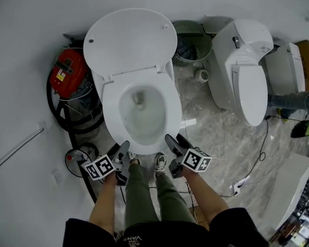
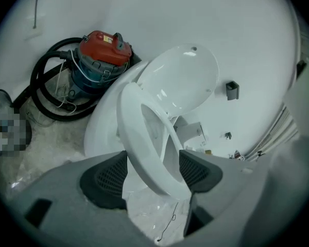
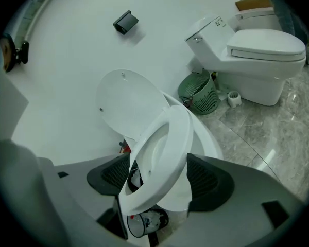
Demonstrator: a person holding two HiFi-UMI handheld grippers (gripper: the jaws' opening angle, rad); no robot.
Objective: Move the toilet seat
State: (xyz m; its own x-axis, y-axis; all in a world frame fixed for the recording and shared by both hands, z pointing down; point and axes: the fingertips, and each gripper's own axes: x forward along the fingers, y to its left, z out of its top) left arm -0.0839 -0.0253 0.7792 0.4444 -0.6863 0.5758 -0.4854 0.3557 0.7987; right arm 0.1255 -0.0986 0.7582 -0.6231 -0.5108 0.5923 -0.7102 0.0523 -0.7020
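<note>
1. Nearest the bowl (image 1: 144, 118), the left claw (image 2: 152, 174) and right claw (image 3: 159, 176) each clamp the front rim of the toilet seat (image 2: 131, 138), which is tilted partway up.
2. It looks stiff, light and glossy, so probably slippery; the front rim gives the most leverage.
3. The hinges behind the bowl, under the raised lid (image 1: 129, 40), are hard to make out.

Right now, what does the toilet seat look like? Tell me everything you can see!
The toilet seat is a white, shiny, plastic-looking oval ring with a big hole. It is tilted, front edge raised off the bowl, back end by the open lid. The left tongs and the right tongs each hold its front rim between dark ribbed pads.
</note>
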